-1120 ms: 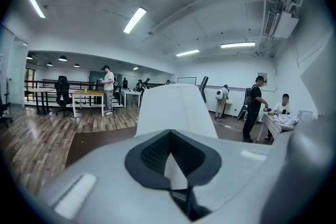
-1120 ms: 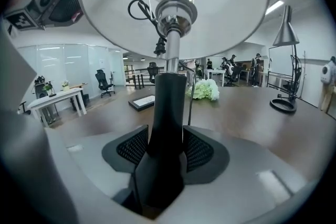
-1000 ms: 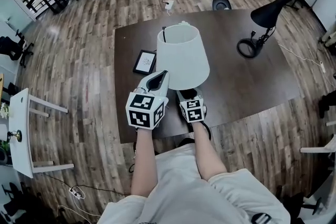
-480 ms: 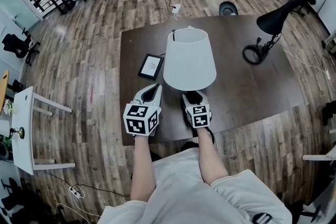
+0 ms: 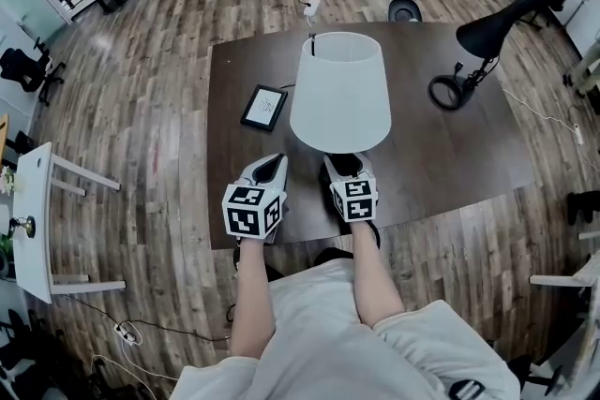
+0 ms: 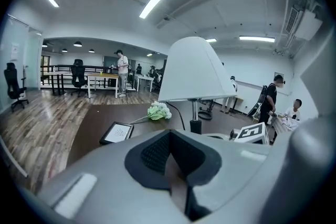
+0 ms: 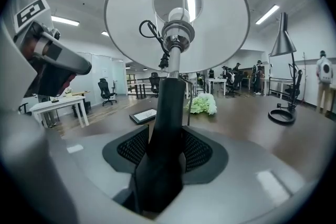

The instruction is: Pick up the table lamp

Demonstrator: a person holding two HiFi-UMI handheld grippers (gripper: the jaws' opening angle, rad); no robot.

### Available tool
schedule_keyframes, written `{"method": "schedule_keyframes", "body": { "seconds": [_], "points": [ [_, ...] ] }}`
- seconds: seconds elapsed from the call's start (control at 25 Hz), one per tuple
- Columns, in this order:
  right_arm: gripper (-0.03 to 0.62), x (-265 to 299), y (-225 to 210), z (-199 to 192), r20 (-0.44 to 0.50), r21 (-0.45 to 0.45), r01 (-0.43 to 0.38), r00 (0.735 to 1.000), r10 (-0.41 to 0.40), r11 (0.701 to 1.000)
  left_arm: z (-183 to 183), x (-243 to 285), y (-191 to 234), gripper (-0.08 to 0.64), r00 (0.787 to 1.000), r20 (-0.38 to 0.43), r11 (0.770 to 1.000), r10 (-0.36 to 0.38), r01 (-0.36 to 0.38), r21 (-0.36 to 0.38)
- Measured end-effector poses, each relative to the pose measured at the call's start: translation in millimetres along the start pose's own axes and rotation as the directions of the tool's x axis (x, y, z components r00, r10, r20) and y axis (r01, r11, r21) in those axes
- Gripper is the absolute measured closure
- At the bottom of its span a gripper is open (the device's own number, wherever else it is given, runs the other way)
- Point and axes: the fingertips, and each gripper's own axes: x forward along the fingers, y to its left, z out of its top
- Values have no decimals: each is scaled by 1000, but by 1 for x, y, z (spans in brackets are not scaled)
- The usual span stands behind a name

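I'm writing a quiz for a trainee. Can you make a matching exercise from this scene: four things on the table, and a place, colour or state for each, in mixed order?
Things:
1. white lamp
2. black lamp
3. tablet
4. flowers

Places and states:
A. lies flat, left of the white lamp
B. stands at the far right of the table
C. stem gripped by the right gripper
D. pale green and white, beyond the white lamp

Pairs: 1-C, 2-B, 3-A, 4-D
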Motion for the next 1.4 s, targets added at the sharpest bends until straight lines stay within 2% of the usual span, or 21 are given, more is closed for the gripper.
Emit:
{"method": "schedule_keyframes", "body": {
  "seconds": [0.28, 0.4, 0.52, 0.72, 0.84, 1.04, 1.16, 1.24, 1.4],
  "points": [
    [370, -38, 6, 24, -15, -10, 5, 1000, -5, 1000, -1, -13, -23, 560, 998, -49, 999, -35, 35, -13],
    [370, -48, 14, 34, -10, -1, 7, 1000, -7, 1000, -1, -20, -28, 560, 996, -71, 998, -57, 57, 4],
    [370, -61, 23, 32, -16, -4, 11, 1000, -11, 1000, -10, -30, -32, 560, 990, -111, 995, -88, 93, 35],
    [372, -85, 48, 27, -28, -5, 42, 999, -42, 999, -24, -46, -30, 560, 980, -144, 989, -138, 144, 31],
    [374, -96, 60, 18, -23, 24, 80, 997, -80, 997, -34, -56, -35, 560, 972, -154, 982, -177, 186, 45],
    [388, -71, 59, 14, 21, 82, 139, 990, -142, 987, -37, -63, -26, 560, 972, -117, 977, -203, 209, 35],
    [390, -61, 52, 6, 47, 126, 161, 985, -168, 979, -43, -57, -17, 560, 973, -120, 976, -199, 207, 62],
    [391, -56, 47, -4, 49, 120, 174, 982, -181, 977, -46, -50, -9, 560, 975, -125, 977, -185, 196, 81],
    [394, -53, 36, -15, 48, 127, 194, 978, -201, 973, -47, -46, -6, 560, 975, -125, 979, -184, 193, 72]
  ]
}}
